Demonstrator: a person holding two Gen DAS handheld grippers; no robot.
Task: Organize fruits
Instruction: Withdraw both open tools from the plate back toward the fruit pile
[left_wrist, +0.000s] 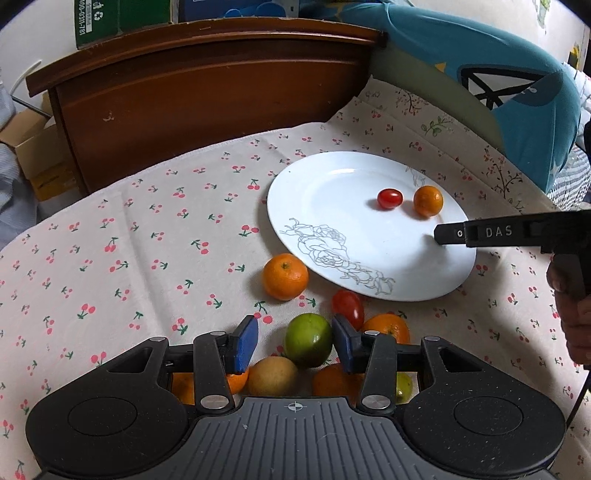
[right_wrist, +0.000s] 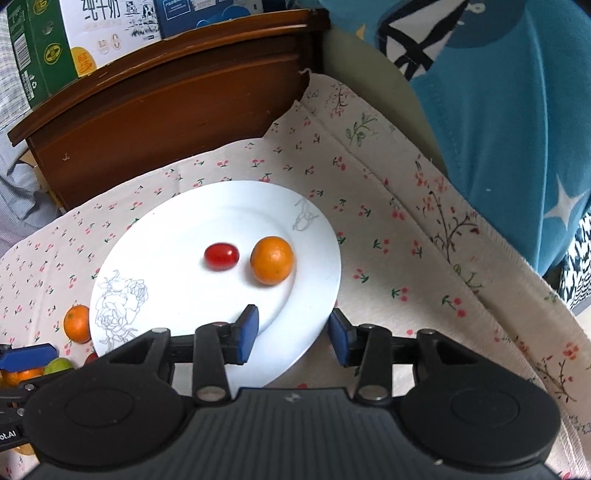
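A white plate (left_wrist: 332, 192) with a drawn flower lies on the cherry-print cloth and holds a cherry tomato (left_wrist: 389, 198) and a small orange (left_wrist: 427, 200). My left gripper (left_wrist: 295, 341) is open above a cluster of loose fruit, its blue pads either side of a green fruit (left_wrist: 308, 338). Around it lie another tomato (left_wrist: 348, 303), an orange (left_wrist: 285, 276), a yellowish fruit (left_wrist: 272, 376) and more oranges, partly hidden. My right gripper (right_wrist: 293, 334) is open and empty over the plate's near rim (right_wrist: 317, 295), behind the tomato (right_wrist: 221, 256) and orange (right_wrist: 272, 260).
A dark wooden headboard (left_wrist: 207, 99) with cartons on top stands behind the cloth. A blue cushion (left_wrist: 498, 85) lies at the back right. The right gripper shows side-on in the left wrist view (left_wrist: 439, 236).
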